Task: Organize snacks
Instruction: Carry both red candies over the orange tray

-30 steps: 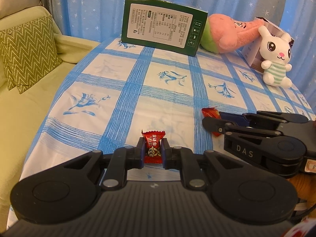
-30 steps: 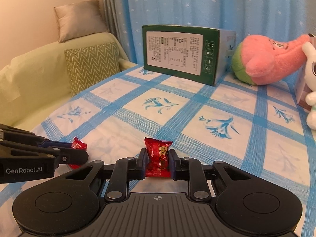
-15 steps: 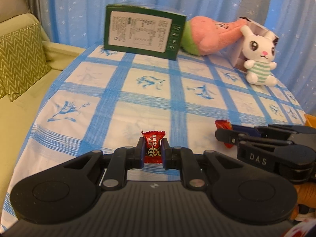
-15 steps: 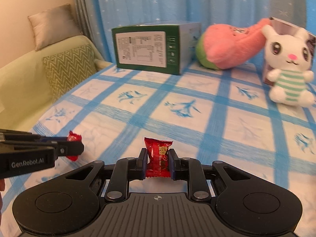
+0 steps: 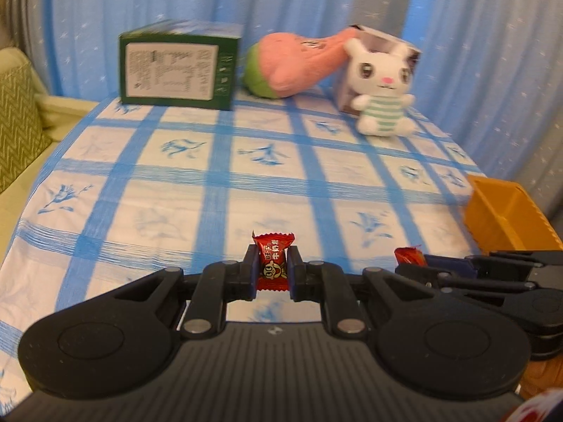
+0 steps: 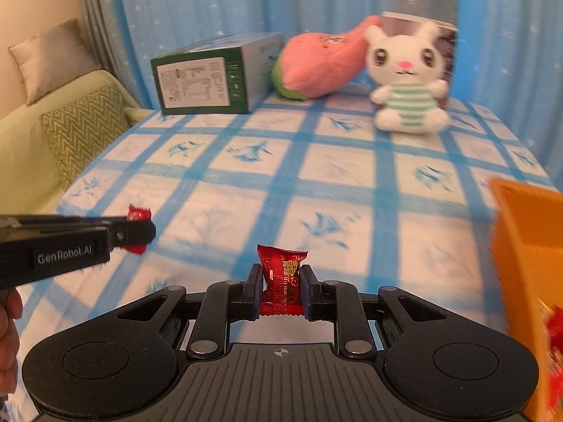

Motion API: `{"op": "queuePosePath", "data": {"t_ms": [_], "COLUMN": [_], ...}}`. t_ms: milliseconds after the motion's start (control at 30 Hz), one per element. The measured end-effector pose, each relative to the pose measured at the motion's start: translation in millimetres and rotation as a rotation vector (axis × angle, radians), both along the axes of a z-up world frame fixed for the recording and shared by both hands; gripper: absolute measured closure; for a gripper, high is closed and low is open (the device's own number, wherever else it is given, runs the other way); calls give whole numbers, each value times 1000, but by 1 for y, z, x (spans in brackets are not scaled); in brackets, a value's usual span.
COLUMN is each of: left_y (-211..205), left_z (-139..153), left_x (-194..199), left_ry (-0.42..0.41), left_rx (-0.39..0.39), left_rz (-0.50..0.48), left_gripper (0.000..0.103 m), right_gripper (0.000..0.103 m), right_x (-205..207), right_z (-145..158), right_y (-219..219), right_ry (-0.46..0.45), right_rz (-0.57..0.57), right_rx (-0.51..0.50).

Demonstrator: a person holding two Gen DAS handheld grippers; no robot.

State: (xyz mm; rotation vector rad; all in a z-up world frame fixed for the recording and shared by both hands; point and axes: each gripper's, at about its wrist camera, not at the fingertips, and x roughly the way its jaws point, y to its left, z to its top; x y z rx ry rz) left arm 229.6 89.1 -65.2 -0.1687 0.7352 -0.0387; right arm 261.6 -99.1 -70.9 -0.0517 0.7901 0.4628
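My left gripper [image 5: 273, 270] is shut on a small red wrapped candy [image 5: 273, 260] above the blue-checked tablecloth [image 5: 246, 183]. In the right wrist view that same gripper [image 6: 139, 227] comes in from the left with its candy [image 6: 138, 213]. My right gripper [image 6: 281, 290] is shut on a larger red snack packet [image 6: 281, 277]; it shows in the left wrist view as right gripper [image 5: 411, 263] with the packet's tip [image 5: 408, 256] sticking out. An orange bin [image 6: 520, 246] stands at the right table edge, with red wrappers inside at its lower corner; the left wrist view shows the orange bin [image 5: 503, 211] too.
At the far end of the table stand a green box [image 5: 179, 66], a pink and green plush [image 5: 292, 63], a white bunny toy [image 5: 381, 88] and a grey carton [image 5: 383, 42] behind it. A sofa with a zigzag cushion [image 6: 81, 130] lies to the left. A blue curtain hangs behind.
Both grippers have swung to the right and risen a little with their candies held. The orange bin has come into view at the right; the sofa has slid toward the left edge.
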Motion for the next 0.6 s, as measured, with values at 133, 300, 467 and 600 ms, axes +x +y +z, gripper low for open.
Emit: {"op": "queuePosePath", "data": {"t_ms": [133,300,467,600], "left_y": [-24,-55,-83,-102], "left_z": [11,29,47,59], "left_x": [-21,-51,-78,-97], "left_ry": [-3,-6,-10,-13], "left_rx": [-11,-56,-63,-60], "left_rz": [-32,-61,-89,-105], "left_gripper": [89,89,89,89], "right_gripper": [81,81,81,81], "right_x": [-25,-59,-94,-119], "right_z": [13,31,50,64], "right_y": [-27,-61,-91,-113], "right_ry": [5,2,-17,-26], "right_rz": [-59,-123,-165,-203], "right_rx": [6,22,37,60]}}
